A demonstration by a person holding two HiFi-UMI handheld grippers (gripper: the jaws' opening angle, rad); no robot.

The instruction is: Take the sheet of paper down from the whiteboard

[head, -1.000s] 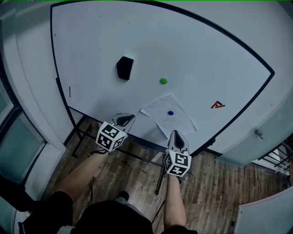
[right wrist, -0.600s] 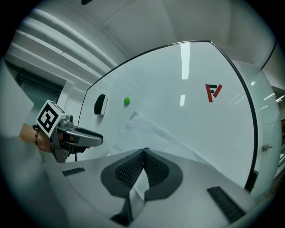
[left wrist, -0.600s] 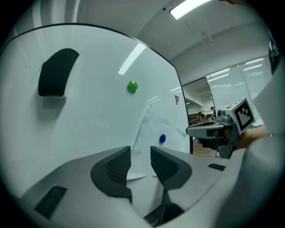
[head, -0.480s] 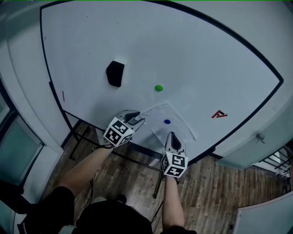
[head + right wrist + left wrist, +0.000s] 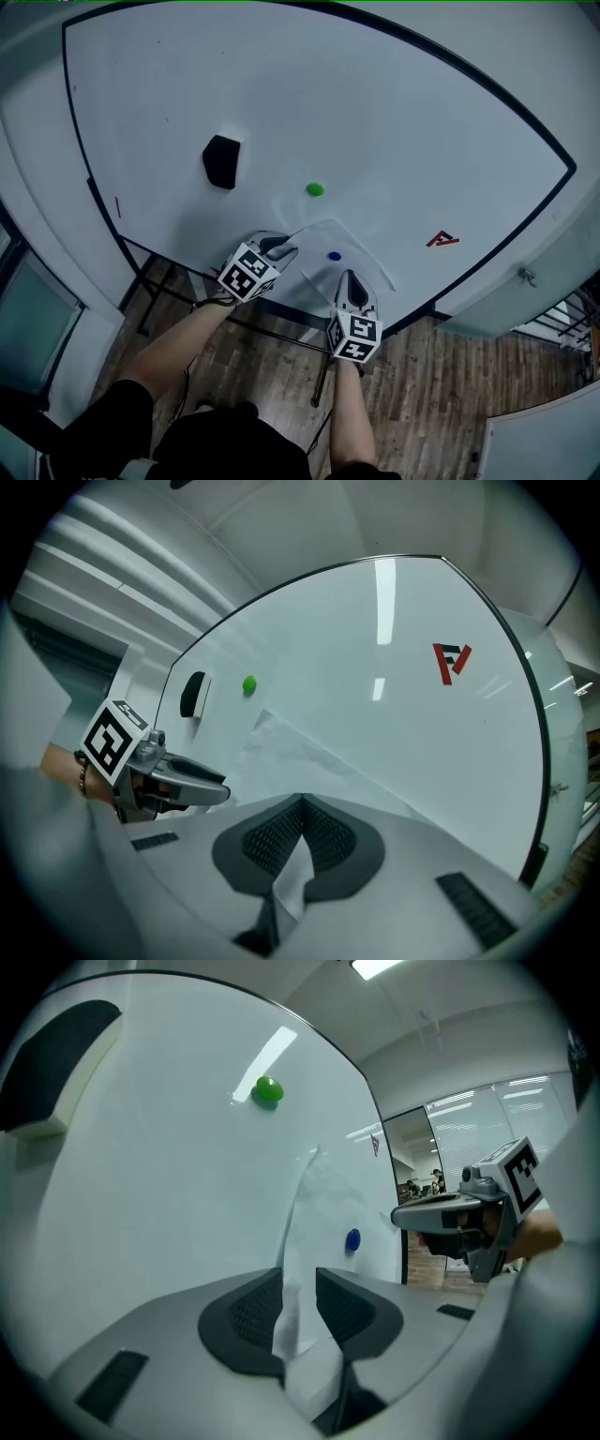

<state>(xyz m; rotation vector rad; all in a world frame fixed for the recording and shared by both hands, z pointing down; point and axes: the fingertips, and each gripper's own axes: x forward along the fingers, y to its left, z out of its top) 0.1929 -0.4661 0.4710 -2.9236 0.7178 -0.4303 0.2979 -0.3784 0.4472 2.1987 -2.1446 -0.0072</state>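
**Sheet on whiteboard under blue magnet; right tool clamped, left tool wide**

Nearest the head camera, the left forearm (image 5: pixel 169 352) and right forearm (image 5: pixel 349 412) reach forward over the wood floor (image 5: pixel 431 394).

Left tool (image 5: pixel 299 1283): the jaws have just opened and stand wide. The left edge of the sheet of paper (image 5: pixel 361 261) runs through the gap. It lies nearer one pad, and no pinch is visible.

Right tool (image 5: pixel 302 808): the jaws are together on the sheet's lower corner. A white tip of paper shows behind the pads.

The sheet sits low on the whiteboard (image 5: pixel 375 122), close to the bottom frame, turned corner-up like a diamond. Its left part bows off the board surface toward the left tool.

Obstruction: a blue magnet (image 5: pixel 335 255) sits on the sheet between the two tools and pins it to the board.

Farther up the board:
- A green magnet (image 5: pixel 315 189) is on bare board just above the sheet's upper corner, not touching it.
- A black eraser (image 5: pixel 221 161) is up and to the left, well apart from the sheet.
- A red logo (image 5: pixel 445 239) is to the right of the sheet on bare board.
- A short red stroke (image 5: pixel 117 204) is near the left frame.

Below the board, the stand's dark legs (image 5: pixel 324 373) rest on the floor. The left gripper view shows a glazed room (image 5: pixel 487 1119) with ceiling lights past the board's right edge.
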